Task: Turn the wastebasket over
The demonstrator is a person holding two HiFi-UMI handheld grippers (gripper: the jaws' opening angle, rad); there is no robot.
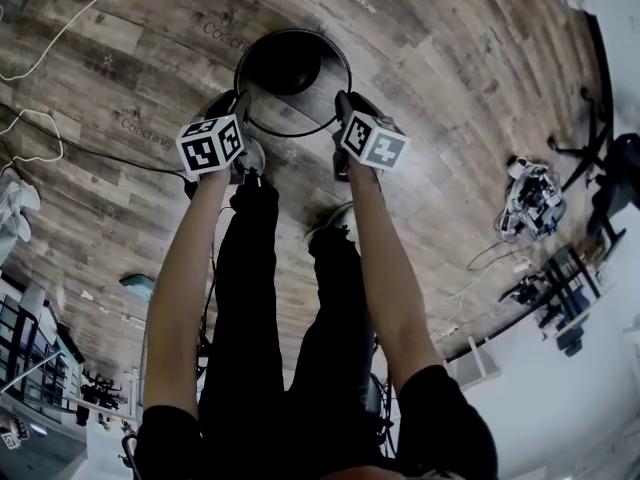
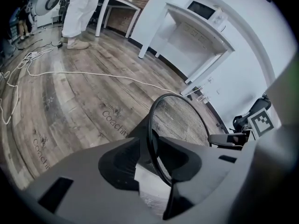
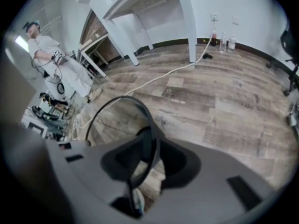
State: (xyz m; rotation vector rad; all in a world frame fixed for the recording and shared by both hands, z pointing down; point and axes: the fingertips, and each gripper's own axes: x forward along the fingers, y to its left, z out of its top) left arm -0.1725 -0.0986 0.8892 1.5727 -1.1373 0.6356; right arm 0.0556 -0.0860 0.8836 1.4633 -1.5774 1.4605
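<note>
The wastebasket (image 1: 288,63) is black wire mesh with a round rim and stands on the wooden floor, its opening towards me. My left gripper (image 1: 240,106) is at the rim's left side and my right gripper (image 1: 342,106) at its right side. In the left gripper view the rim of the wastebasket (image 2: 180,118) runs between the jaws of the left gripper (image 2: 152,160), with gaps on both sides. In the right gripper view the thin rim of the wastebasket (image 3: 122,99) likewise passes between the spread jaws of the right gripper (image 3: 145,160), and the pads do not press on it.
A white cable (image 2: 93,73) trails over the floor. A person in white (image 2: 79,13) stands far off by white tables (image 2: 201,36). Bottles (image 3: 222,41) stand by the wall and an office chair (image 3: 292,45) at the right. My legs (image 1: 250,298) are just behind the basket.
</note>
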